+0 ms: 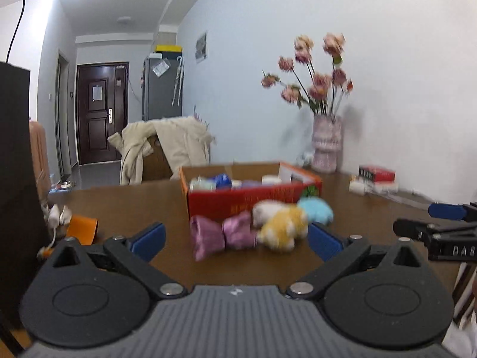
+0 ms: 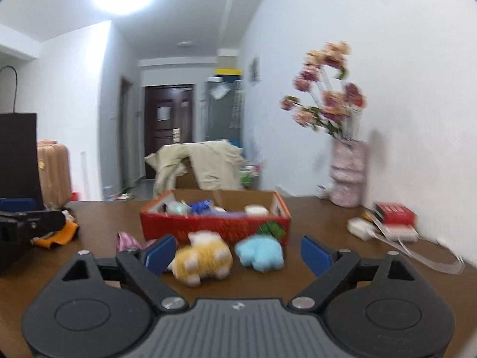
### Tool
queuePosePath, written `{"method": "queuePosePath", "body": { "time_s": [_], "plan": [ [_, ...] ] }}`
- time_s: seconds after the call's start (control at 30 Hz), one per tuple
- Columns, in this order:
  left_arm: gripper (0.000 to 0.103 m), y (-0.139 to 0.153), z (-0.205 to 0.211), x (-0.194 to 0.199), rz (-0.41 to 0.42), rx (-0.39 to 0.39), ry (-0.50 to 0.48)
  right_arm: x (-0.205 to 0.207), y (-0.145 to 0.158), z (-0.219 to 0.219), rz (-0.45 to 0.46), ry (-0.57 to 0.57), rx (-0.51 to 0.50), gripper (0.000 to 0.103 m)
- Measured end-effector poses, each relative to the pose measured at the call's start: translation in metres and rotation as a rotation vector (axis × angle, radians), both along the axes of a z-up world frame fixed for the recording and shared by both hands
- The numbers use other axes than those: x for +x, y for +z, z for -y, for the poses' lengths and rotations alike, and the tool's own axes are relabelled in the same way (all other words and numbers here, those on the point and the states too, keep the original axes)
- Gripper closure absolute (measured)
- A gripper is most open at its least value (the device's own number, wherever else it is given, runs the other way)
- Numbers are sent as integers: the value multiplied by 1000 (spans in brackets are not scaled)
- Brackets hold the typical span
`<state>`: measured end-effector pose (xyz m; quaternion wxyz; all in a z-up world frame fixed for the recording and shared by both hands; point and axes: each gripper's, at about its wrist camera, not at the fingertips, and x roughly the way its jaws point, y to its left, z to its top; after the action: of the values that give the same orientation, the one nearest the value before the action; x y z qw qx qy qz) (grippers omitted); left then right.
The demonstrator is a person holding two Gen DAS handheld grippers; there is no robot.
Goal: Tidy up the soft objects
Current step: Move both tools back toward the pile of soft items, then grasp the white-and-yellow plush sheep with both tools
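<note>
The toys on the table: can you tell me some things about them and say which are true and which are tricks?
1. The yellow plush lies beside the blue plush. True.
2. Both plushes are inside the red box. False: they lie on the table in front of it.
3. The right tool is squeezing the blue plush. False: it is open, holding nothing.
4. The left tool is open. True.
5. The purple fabric piece lies next to the yellow plush. True.

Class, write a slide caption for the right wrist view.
Open right gripper faces yellow plush and blue plush before the red box.
</note>
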<state>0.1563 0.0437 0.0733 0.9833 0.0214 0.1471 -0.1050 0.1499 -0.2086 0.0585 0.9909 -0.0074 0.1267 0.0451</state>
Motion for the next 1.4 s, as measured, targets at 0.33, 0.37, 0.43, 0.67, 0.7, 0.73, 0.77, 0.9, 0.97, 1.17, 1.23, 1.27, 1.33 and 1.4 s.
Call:
{"method": "queuePosePath", "body": {
  "time_s": [0.33, 0.37, 0.43, 0.67, 0.7, 0.73, 0.77, 0.9, 0.97, 1.17, 1.23, 1.27, 1.33, 1.4],
  "plan": [
    [0, -9, 3, -1, -13, -15, -3, -17, -30, -7, -82, 16, 23, 11],
    [0, -9, 4, 1, -18, -16, -5, -15, -30, -7, -86, 14, 21, 11],
    [0, -11, 7, 8, -31, -13, -7, -11, -32, -5, -95, 10, 22, 11],
    [0, -12, 24, 51, -113, -42, -80, 28, -27, 9, -109, -6, 24, 12],
    [0, -13, 29, 58, -114, -44, -81, 36, -25, 12, -109, -1, 24, 13],
    [0, -13, 33, 65, -121, -48, -81, 44, -23, 14, -110, 6, 25, 13],
    [0, -15, 38, 74, -130, -58, -83, 51, -22, 18, -112, 15, 26, 13],
    [10, -25, 53, 110, -227, -103, -62, 89, -18, 30, -154, 84, 37, 14],
    [25, -32, 57, 129, -285, -139, -47, 113, -18, 36, -179, 126, 54, 16],
    [31, -52, 59, 176, -417, -309, 10, 204, -29, 37, -298, 261, 159, 20],
    [32, -58, 61, 185, -436, -315, 19, 233, -37, 35, -352, 300, 216, 25],
    [36, -61, 61, 188, -447, -312, 28, 246, -41, 34, -371, 316, 247, 27],
    [46, -67, 58, 193, -467, -318, 37, 264, -47, 32, -397, 340, 295, 36],
    [51, -72, 52, 197, -481, -360, 23, 278, -55, 30, -433, 369, 340, 49]
  ]
}}
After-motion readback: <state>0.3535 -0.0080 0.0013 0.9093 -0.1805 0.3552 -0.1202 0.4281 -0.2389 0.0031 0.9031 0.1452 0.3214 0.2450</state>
